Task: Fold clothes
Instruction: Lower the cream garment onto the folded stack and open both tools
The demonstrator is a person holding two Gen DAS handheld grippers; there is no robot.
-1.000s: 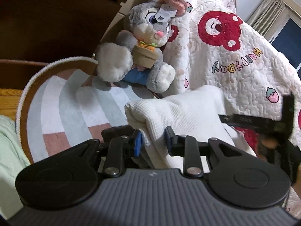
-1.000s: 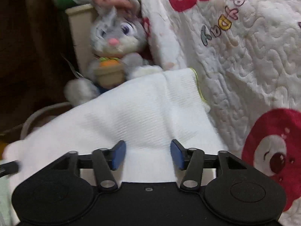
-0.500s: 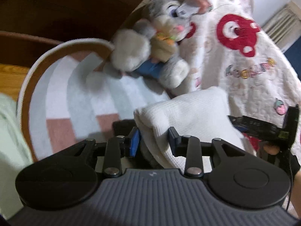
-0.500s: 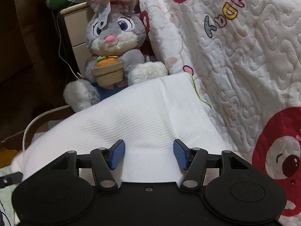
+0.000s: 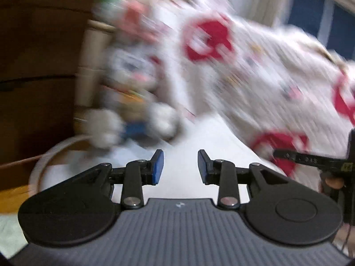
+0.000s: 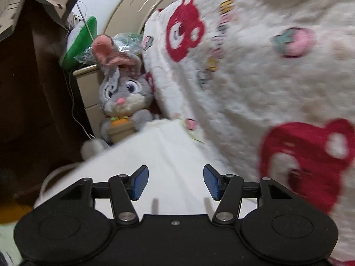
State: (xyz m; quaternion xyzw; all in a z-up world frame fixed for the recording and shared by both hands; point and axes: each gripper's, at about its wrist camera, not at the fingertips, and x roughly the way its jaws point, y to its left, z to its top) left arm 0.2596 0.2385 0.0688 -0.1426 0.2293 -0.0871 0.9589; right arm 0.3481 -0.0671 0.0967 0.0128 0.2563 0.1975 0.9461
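Both grippers hang with jaws spread and empty: the left gripper (image 5: pixel 180 163) and right gripper (image 6: pixel 176 182) above the white garment (image 6: pixel 168 155), which lies near a plush rabbit (image 6: pixel 124 97), left of a bear-print quilt (image 6: pixel 266 77).

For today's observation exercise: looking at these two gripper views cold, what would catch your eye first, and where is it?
The grey plush rabbit with pink ears, sitting left of centre against a beige drawer unit, draws the eye first. Next comes the cream quilt with red bear faces, filling the right side. Between them lies the white garment, under both open grippers' blue-padded fingers.
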